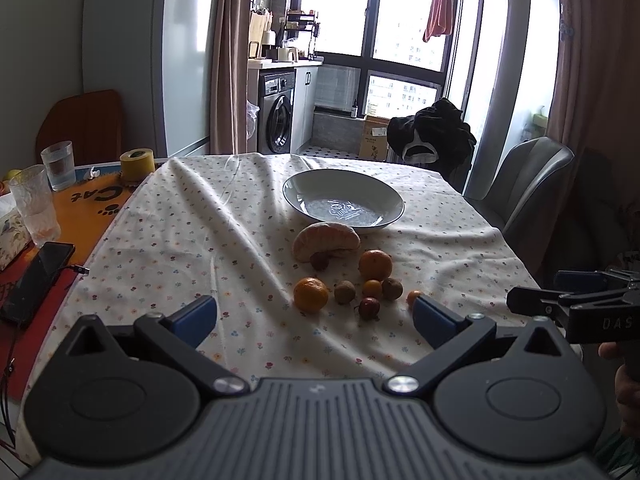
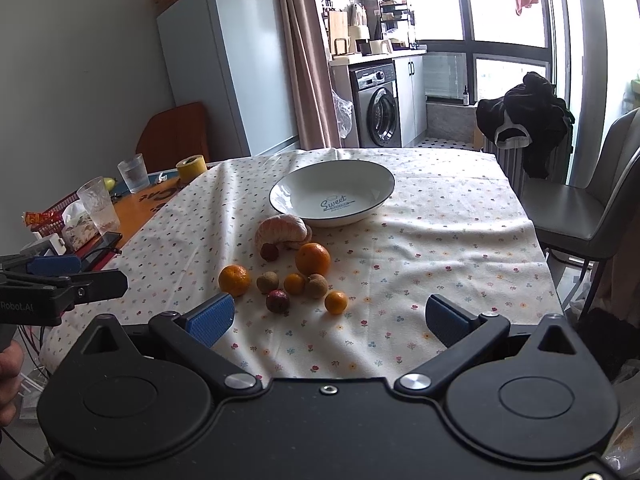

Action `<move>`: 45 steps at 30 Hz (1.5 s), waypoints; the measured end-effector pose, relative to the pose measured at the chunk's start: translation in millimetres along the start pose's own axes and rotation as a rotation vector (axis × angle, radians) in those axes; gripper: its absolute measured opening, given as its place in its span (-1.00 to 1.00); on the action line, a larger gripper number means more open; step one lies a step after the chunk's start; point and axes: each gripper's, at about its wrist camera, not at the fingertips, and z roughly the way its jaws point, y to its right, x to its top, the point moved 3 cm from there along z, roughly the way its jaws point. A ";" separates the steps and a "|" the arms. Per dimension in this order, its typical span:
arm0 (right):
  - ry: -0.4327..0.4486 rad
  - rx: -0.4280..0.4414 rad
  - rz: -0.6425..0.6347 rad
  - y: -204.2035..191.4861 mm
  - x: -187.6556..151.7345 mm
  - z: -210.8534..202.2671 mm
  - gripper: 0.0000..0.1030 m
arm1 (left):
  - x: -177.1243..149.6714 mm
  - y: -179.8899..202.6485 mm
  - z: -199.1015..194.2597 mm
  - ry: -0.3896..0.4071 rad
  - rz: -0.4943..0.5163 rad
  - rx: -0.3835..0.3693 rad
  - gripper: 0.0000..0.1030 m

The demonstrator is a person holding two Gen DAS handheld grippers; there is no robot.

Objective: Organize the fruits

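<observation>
Floral tablecloth [image 2: 420,240] fills mid-frame, kitchen behind; fruits [image 2: 288,268] cluster loose at centre below the white bowl [image 2: 376,196]. Left gripper [image 1: 316,316] and right gripper [image 2: 330,318] gape wide, empty.

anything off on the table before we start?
Nothing spilled or damaged. The bowl sits upright and empty; all the fruit lies loose on the rumpled tablecloth in front of it, including a peeled citrus piece by the rim.
</observation>
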 end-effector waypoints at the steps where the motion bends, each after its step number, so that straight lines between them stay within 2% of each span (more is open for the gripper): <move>1: -0.002 -0.001 0.001 -0.1 -0.1 0.6 1.00 | 0.1 -0.3 0.7 -0.002 0.001 0.000 1.00; 7: -0.002 -0.004 0.010 3.2 -1.0 3.7 1.00 | 1.0 -2.5 3.5 0.027 -0.016 -0.005 1.00; 23: -0.033 0.072 0.043 13.9 -5.8 34.3 1.00 | 2.0 -14.3 41.4 0.002 -0.051 -0.054 0.95; 28: -0.023 0.071 0.024 14.6 -3.8 41.6 0.94 | 4.6 -15.2 58.1 -0.016 -0.067 -0.073 0.72; 30: -0.033 0.079 0.019 14.5 -2.7 47.8 0.83 | 5.4 -14.7 66.2 -0.030 -0.062 -0.079 0.59; 33: -0.063 0.089 0.028 15.4 -2.1 60.1 0.68 | 5.4 -14.8 78.9 -0.060 -0.063 -0.082 0.52; 38: -0.097 0.097 0.050 20.9 -2.6 81.2 0.56 | 5.7 -17.8 100.6 -0.098 -0.068 -0.091 0.47; 43: -0.123 0.119 0.047 21.9 -3.9 97.8 0.51 | 4.7 -20.8 122.4 -0.124 -0.076 -0.082 0.31; 45: -0.144 0.125 0.050 21.7 -4.4 105.5 0.36 | 3.9 -23.8 131.2 -0.140 -0.083 -0.085 0.16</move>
